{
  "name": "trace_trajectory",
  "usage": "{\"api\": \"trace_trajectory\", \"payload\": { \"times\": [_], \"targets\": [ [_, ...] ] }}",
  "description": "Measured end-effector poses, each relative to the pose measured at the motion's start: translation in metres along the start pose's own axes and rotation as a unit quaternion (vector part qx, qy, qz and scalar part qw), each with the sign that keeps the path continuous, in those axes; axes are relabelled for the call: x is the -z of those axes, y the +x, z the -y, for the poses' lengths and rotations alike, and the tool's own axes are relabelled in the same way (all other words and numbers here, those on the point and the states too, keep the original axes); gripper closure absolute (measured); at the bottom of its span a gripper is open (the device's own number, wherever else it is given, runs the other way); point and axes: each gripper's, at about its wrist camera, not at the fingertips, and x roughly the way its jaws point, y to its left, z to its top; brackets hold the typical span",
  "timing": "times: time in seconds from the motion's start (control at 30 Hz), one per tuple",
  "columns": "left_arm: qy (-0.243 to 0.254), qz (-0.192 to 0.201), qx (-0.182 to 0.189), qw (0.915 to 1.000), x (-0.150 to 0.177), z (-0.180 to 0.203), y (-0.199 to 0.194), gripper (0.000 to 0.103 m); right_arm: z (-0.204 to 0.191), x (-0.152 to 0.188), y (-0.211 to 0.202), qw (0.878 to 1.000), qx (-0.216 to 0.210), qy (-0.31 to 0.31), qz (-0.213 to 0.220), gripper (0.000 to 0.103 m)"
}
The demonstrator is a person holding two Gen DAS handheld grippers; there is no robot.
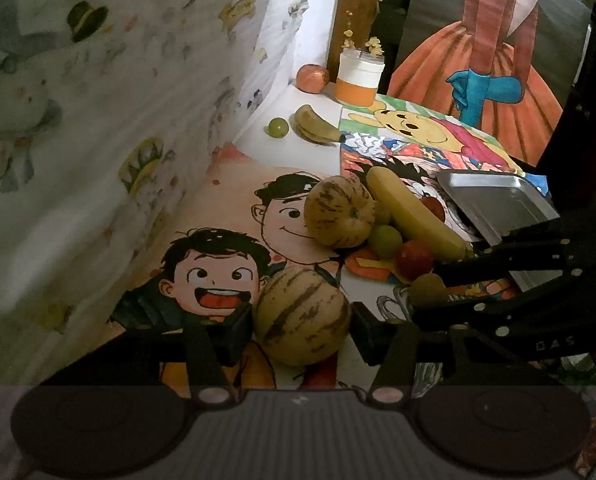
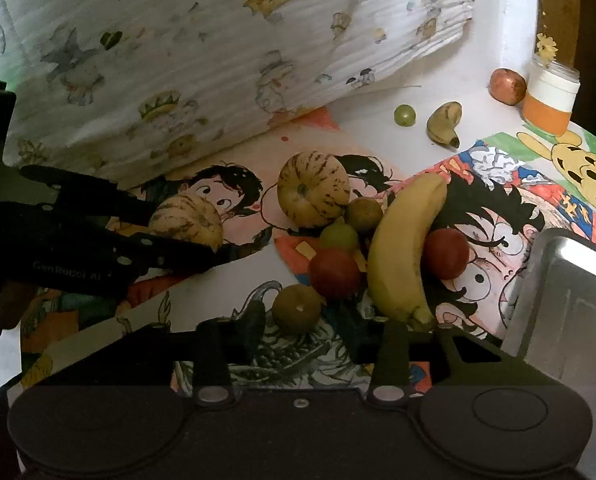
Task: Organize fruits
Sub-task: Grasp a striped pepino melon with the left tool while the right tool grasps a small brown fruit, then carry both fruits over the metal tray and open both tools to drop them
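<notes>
My left gripper point(image 1: 301, 320) is shut on a striped yellow melon point(image 1: 302, 316), its pads against both sides; the melon also shows in the right wrist view point(image 2: 186, 220). A second striped melon point(image 1: 339, 211) point(image 2: 313, 189) lies in a fruit pile with a yellow banana point(image 1: 413, 214) point(image 2: 401, 248), red fruits point(image 2: 333, 273) point(image 2: 445, 253) and green fruits point(image 2: 339, 236). My right gripper point(image 2: 305, 332) is open, its fingers either side of a brownish-green fruit point(image 2: 298, 307). A steel tray point(image 2: 569, 304) point(image 1: 493, 204) lies right of the pile.
A small banana point(image 1: 315, 126), a green fruit point(image 1: 278, 127), a red apple point(image 1: 313, 77) and an orange-and-white jar point(image 1: 359, 78) sit at the back. A printed cloth point(image 1: 98, 140) rises on the left. Cartoon drawings point(image 1: 218, 272) cover the table.
</notes>
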Motion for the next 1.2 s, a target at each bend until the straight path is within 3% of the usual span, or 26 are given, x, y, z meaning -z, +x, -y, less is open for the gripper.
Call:
{"api": "trace_trajectory", "payload": {
  "times": [0.07,0.3,0.47,0.7,0.9,1.0,1.2],
  "targets": [
    [-0.006,-0.001,-0.002,1.0000,0.000,0.001,-0.001,0.046,0.001,0.001,-0.001,1.000,-0.004,0.007,0.004,0.075],
    [-0.030,-0.003,-0.004,0.9995,0.002,0.006,-0.005,0.046,0.008,0.009,-0.010,0.999,-0.018,0.039,0.023,0.075],
    [-0.067,0.004,-0.003,0.9978,0.000,0.013,-0.010,0.046,0.013,0.018,-0.038,0.996,-0.014,0.070,0.059,0.075],
    [-0.134,0.038,0.020,0.9900,-0.009,0.035,-0.013,0.046,0.034,0.026,-0.081,0.983,0.044,0.125,0.129,0.075],
    [-0.120,0.064,0.052,0.9894,-0.032,0.075,0.003,0.046,0.075,0.030,-0.106,0.967,0.118,0.161,0.161,0.075],
    [-0.105,0.065,0.072,0.9897,-0.045,0.098,0.016,0.046,0.102,0.038,-0.112,0.956,0.157,0.190,0.159,0.075],
    [-0.074,0.052,0.102,0.9907,-0.052,0.137,0.041,0.046,0.134,0.058,-0.111,0.940,0.196,0.241,0.142,0.075]
  ]
}}
